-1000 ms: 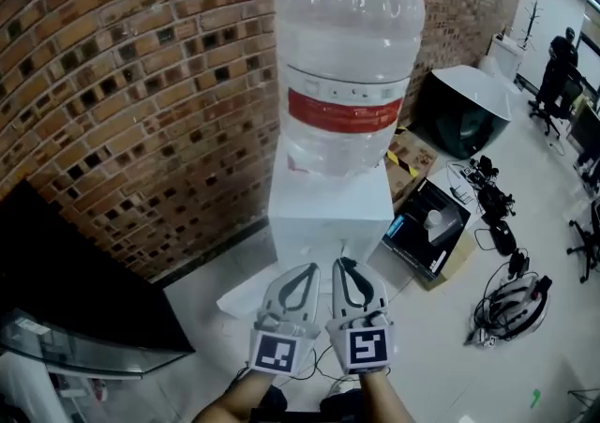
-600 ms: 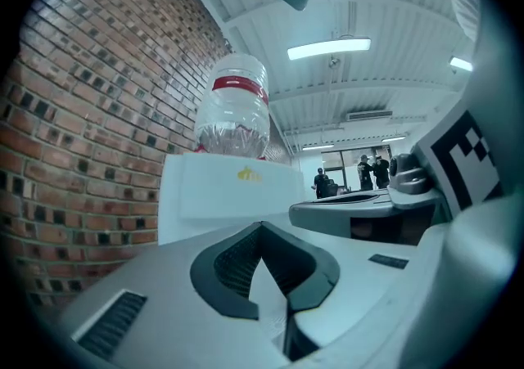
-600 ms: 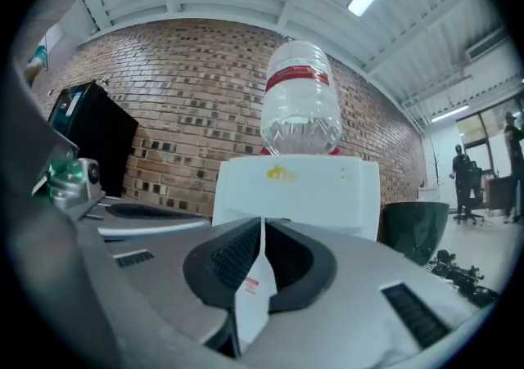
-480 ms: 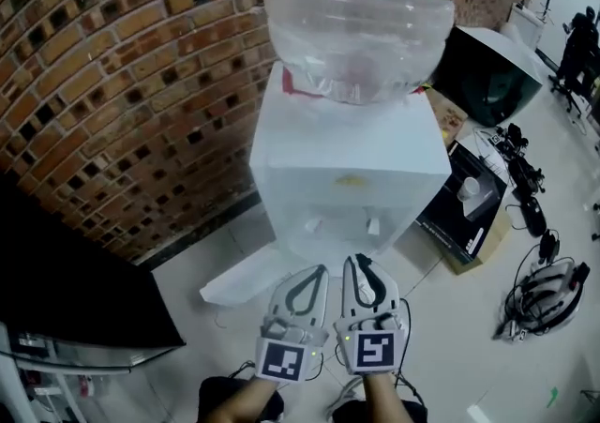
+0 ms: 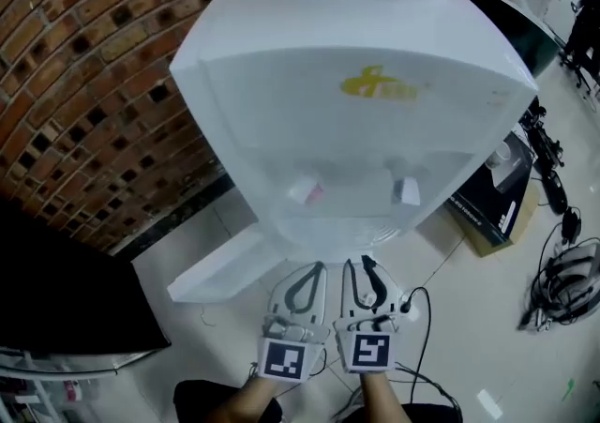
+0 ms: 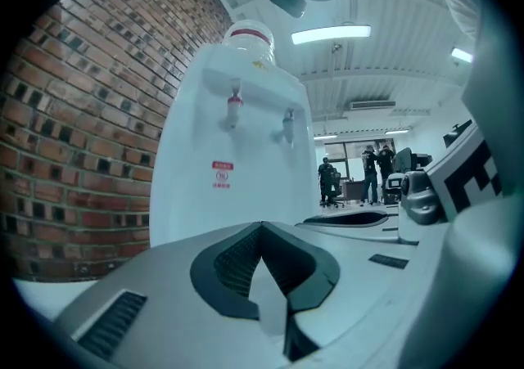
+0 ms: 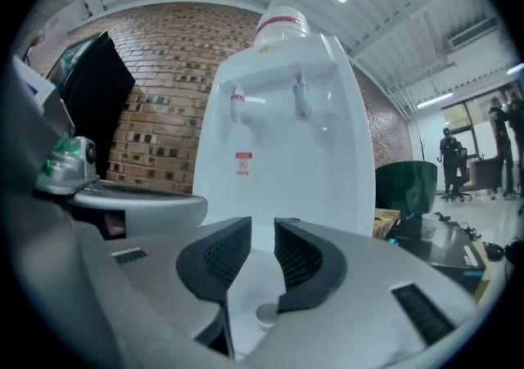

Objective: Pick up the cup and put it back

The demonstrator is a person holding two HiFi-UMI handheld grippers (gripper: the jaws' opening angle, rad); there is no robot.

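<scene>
The two grippers are side by side, low down near the floor (image 5: 469, 318), and they point at the front of the big white water machine (image 5: 356, 130). I think they are held this low because the person is looking for the cup down there, under the two little taps (image 5: 307, 192).

The left gripper (image 5: 314, 271) has its jaws closed, tip against tip, with nothing in them. It seems to be just waiting. The right gripper (image 5: 356, 266) has its jaws a little apart. They have just been opening, and there is only air between them. I think this is the one getting ready to grab.

No cup sits under the taps or in front of the grippers. The only cup I can find is off to the right, well away from both grippers. It stands on a black box (image 5: 487, 205) on the floor beside the water machine. The cup (image 7: 427, 224) is small and pale, and it stands upright with its open end up. It is too far off to see if anything is in it. I cannot be sure that it is the cup to pick up. If it is, the right gripper is the nearer one.
</scene>
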